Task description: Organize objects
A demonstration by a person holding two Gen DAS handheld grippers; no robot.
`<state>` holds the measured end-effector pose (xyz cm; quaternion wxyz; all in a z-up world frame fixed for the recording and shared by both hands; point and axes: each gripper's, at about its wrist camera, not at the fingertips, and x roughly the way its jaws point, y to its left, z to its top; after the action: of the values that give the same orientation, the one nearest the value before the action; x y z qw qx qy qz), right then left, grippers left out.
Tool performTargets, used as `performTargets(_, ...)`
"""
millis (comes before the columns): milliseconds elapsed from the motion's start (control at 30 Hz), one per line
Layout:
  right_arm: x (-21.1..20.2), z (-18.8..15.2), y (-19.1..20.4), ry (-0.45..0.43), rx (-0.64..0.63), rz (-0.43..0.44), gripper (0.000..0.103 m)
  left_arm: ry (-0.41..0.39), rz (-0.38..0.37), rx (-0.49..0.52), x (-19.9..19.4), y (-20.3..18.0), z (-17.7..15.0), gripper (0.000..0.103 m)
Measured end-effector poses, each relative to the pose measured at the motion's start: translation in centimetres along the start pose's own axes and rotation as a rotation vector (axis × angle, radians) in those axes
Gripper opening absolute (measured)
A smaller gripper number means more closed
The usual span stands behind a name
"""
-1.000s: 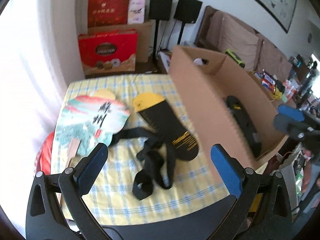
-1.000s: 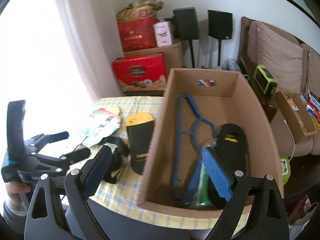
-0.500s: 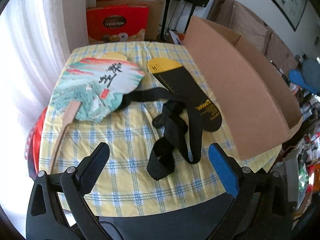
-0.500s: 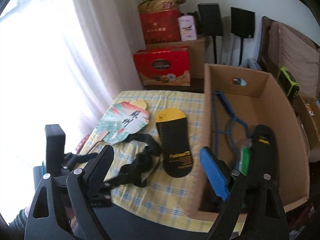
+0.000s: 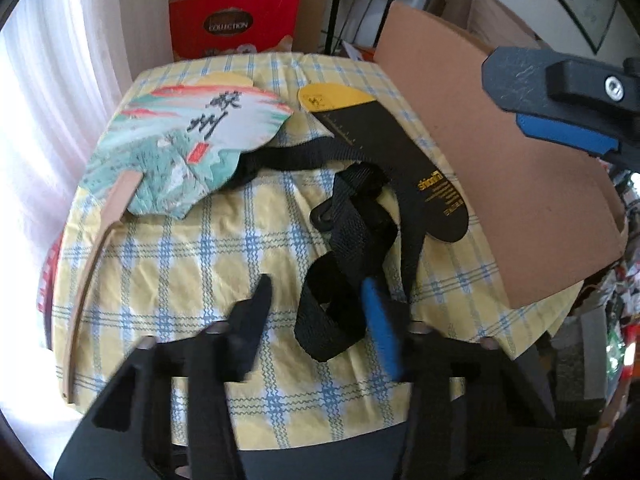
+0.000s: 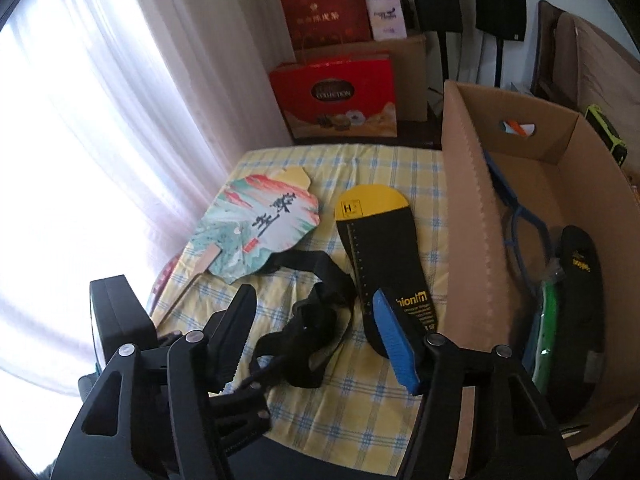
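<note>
black strap (image 5: 352,240) between closing left gripper (image 5: 320,312) jaws, right gripper (image 6: 316,316) half open

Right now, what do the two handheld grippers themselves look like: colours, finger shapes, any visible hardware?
Both are matte black plastic frames with triangular cut-outs and silver pivot screws. The left gripper and right gripper each carry one black finger with a serrated inner edge and one bright blue ribbed pad. No cables or sleeves show.
</note>
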<state>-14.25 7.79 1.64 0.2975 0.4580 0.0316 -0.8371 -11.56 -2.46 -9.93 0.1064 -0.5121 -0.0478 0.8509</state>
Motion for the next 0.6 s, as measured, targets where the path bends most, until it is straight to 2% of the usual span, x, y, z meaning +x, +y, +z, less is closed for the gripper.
performTargets(33, 0.4, 0.0, 0.1, 0.007, -0.004, -0.005, 0.063, 0.003, -0.011, -0.011, 0.1, 0.3, -0.1, 0.020)
performTargets(167, 1.7, 0.0, 0.7, 0.029, -0.029, -0.029, 0.063, -0.006, -0.025, -0.036, 0.0, 1.4, -0.3, 0.006)
performTargets(600, 9.3, 0.4, 0.2, 0.147, -0.007, -0.102, 0.057, -0.033, -0.031, -0.046, -1.7, 3.5, -0.4, 0.002)
